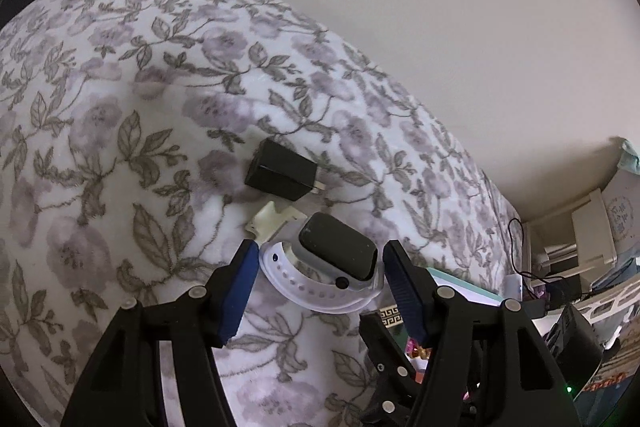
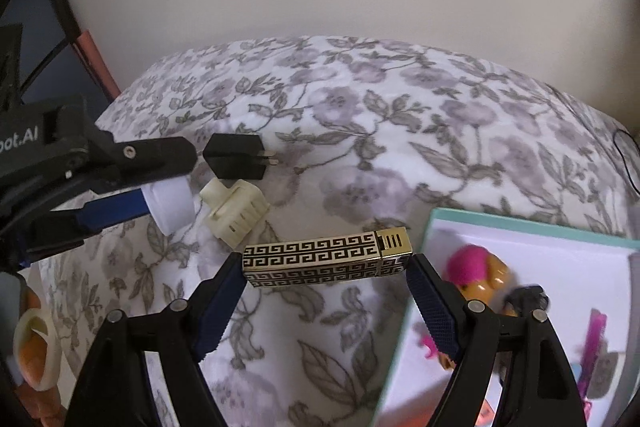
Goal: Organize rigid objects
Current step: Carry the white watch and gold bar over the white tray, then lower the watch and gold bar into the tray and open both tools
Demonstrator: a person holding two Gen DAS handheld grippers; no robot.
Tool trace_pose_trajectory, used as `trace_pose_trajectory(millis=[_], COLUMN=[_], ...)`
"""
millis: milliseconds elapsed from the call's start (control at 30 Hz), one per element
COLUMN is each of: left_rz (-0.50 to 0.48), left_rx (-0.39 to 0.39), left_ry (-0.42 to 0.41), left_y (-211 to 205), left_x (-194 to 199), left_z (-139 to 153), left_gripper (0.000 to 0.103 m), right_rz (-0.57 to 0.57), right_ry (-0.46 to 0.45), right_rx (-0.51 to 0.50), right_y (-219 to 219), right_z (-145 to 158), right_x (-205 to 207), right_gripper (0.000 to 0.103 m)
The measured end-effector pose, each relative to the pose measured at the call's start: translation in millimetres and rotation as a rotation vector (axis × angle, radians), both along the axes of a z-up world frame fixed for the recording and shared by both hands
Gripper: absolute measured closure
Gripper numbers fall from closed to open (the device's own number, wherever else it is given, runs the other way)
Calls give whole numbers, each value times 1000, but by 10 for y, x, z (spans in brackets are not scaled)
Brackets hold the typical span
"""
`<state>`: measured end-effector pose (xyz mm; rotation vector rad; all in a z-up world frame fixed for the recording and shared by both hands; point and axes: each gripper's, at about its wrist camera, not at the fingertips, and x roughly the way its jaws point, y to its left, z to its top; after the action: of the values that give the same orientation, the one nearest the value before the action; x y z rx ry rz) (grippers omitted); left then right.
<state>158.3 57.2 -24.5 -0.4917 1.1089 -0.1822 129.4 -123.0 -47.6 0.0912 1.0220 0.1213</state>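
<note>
My left gripper [image 1: 322, 253] is shut on a smartwatch [image 1: 340, 247] with a black face and a white band, held above the floral blanket [image 1: 120, 147]. In the right wrist view the same gripper [image 2: 176, 179] comes in from the left with the white band [image 2: 170, 205] between its fingers. My right gripper [image 2: 326, 265] is shut end to end on a gold lighter [image 2: 320, 261] with a black Greek-key pattern. A black charger plug [image 1: 282, 175] [image 2: 236, 157] and a cream plastic piece [image 1: 272, 221] [image 2: 234, 213] lie on the blanket beyond both grippers.
A white box with a teal rim [image 2: 520, 227] sits at the right and holds a pink-haired toy figure [image 2: 476, 271] and other small items. Cluttered shelves and cables [image 1: 580, 239] stand past the bed's right edge. A plain wall rises behind.
</note>
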Motion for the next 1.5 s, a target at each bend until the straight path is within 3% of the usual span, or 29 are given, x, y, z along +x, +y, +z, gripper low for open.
trace_pose_trajectory(millis=[433,700,1100,1500], left_rz=[-76,-204,-398,-505], left_rx=[44,56,71,165], left_ry=[-85,-104,-44,16], left_y=[-336,-820,-1553,-1962], left_x=[-267,-448,-671,-820], left_z=[364,447,268,-43], left_gripper=[37,37,37,37], right_rz=[-178,-314,-538,-608], right_ry=[5,-3,0,57], right_rx=[29,10,-1,26], right_y=[-596,-1108,-1915,-2217], right_z=[398,556,578,378], right_x=[-380,-681,-1026,-1095], right_gripper=[19,19,19,19])
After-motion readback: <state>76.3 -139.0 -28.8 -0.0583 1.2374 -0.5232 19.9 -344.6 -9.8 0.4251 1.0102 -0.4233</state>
